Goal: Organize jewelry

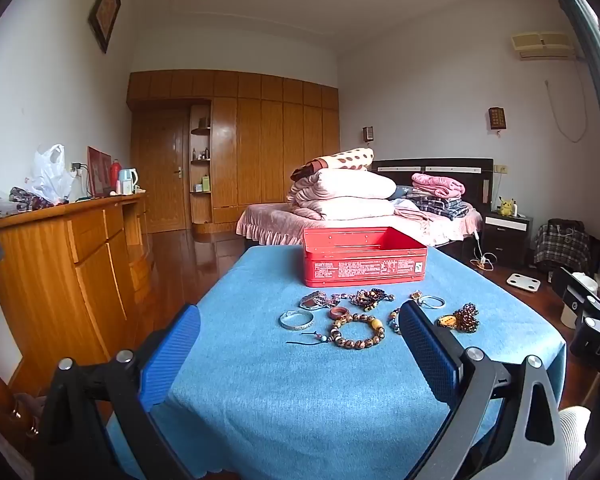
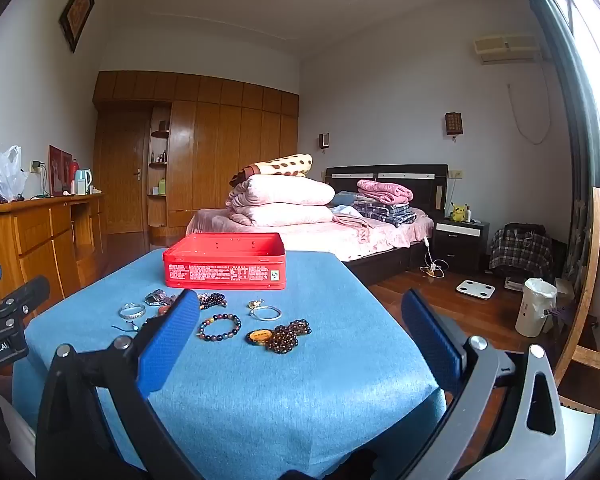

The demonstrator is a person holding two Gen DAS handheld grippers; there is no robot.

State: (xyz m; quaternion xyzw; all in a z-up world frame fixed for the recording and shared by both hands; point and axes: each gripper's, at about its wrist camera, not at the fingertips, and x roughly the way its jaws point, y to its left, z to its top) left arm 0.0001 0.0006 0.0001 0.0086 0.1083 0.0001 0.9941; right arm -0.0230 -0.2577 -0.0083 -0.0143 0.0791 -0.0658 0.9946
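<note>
1. Bedroom surroundings were seen behind a table covered with a blue cloth [image 1: 300,380]: a wooden dresser [image 1: 72,248] at the left, a wooden wardrobe [image 1: 260,140] at the back, and a bed [image 1: 359,220] stacked with folded quilts at the right.
2. On the cloth's far part, an open red tin box [image 1: 363,256] was stood, lidless and upright.
3. Just in front of the box, jewelry was laid out in a loose row: a silver bangle [image 1: 296,319] at the left, a wooden bead bracelet [image 1: 357,332] near the middle, a multicoloured bead bracelet [image 2: 219,327] beside it, and a dark bead necklace with an orange pendant [image 2: 278,336] at the right.
4. The left gripper [image 1: 300,344] was held with jaws spread wide, nothing between them, short of the jewelry.
5. The right gripper [image 2: 300,340] was likewise held wide open and empty, above the cloth's near right corner.
</note>
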